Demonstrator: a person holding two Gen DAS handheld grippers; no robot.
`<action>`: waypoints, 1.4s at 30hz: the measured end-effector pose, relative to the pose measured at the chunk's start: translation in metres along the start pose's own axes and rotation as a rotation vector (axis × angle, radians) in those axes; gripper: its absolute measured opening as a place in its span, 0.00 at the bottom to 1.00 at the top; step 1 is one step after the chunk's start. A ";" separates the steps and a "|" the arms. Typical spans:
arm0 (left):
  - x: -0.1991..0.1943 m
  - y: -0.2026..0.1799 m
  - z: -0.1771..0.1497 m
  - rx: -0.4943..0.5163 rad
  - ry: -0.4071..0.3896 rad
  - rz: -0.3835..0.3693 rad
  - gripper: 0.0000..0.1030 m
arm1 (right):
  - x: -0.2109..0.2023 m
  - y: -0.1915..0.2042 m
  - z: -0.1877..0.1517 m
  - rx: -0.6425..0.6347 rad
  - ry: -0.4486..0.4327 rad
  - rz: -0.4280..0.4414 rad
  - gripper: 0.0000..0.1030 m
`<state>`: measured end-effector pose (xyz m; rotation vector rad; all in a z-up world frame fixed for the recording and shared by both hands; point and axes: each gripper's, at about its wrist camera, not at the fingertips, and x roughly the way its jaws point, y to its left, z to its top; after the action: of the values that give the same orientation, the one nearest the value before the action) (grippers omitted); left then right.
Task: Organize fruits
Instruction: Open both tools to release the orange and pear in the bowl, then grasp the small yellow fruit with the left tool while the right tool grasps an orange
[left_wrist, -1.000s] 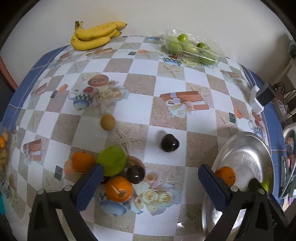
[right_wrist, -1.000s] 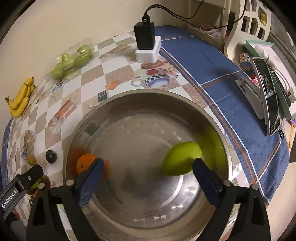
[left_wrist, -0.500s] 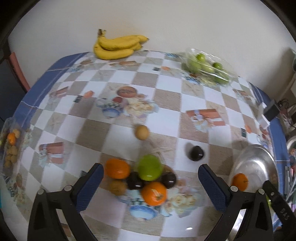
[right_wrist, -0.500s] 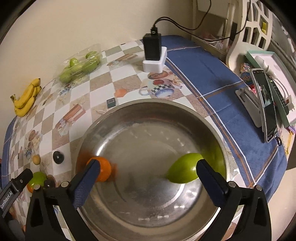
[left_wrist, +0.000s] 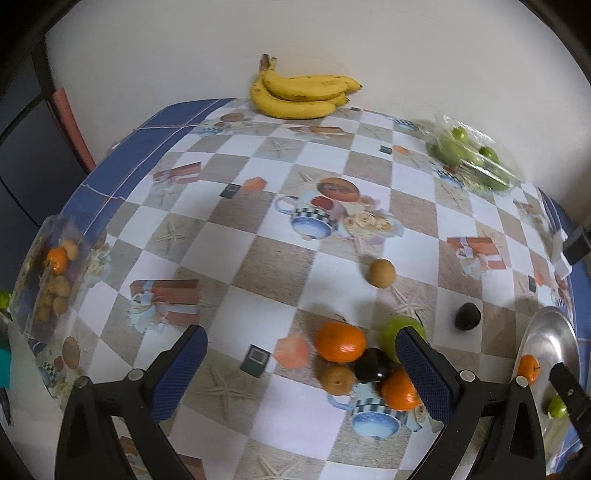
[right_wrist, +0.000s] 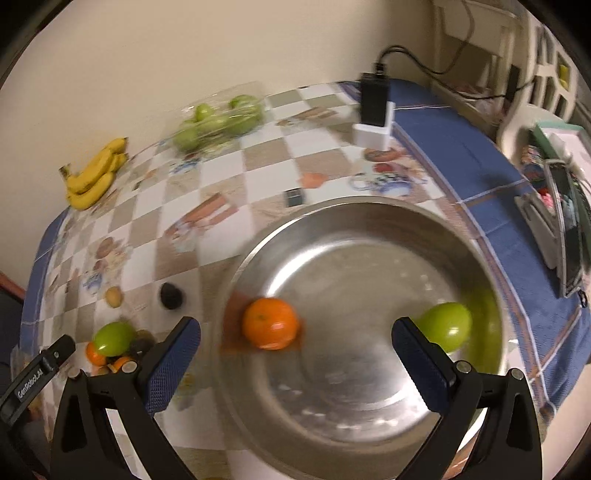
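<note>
Fruit pile (left_wrist: 364, 363) shifted right, part-hidden.

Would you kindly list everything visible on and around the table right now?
Steel bowl: one, silver, right side.
Orange: one, in bowl.
Green fruit: one, in bowl.
Fruit pile: oranges, green, dark and brown fruits, table centre.
Dark fruit: one, alone.
Brown fruit: one, alone.
Bananas: one yellow bunch, by wall.
Bagged green fruit: one clear bag, far edge.
Charger: black on white.
Left gripper: open.
Right gripper: open.
</note>
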<state>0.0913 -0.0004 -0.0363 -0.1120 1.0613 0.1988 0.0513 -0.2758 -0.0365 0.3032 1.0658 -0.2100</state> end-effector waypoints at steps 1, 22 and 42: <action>0.000 0.004 0.001 -0.006 -0.001 0.001 1.00 | 0.000 0.005 -0.001 -0.010 0.003 0.011 1.00; 0.034 0.057 0.000 -0.164 0.172 -0.149 0.99 | 0.024 0.117 -0.034 -0.173 0.121 0.168 1.00; 0.058 0.051 -0.010 -0.208 0.271 -0.216 0.87 | 0.057 0.147 -0.055 -0.261 0.204 0.165 0.53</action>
<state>0.0993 0.0542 -0.0915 -0.4496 1.2867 0.0989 0.0790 -0.1207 -0.0907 0.1775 1.2487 0.1105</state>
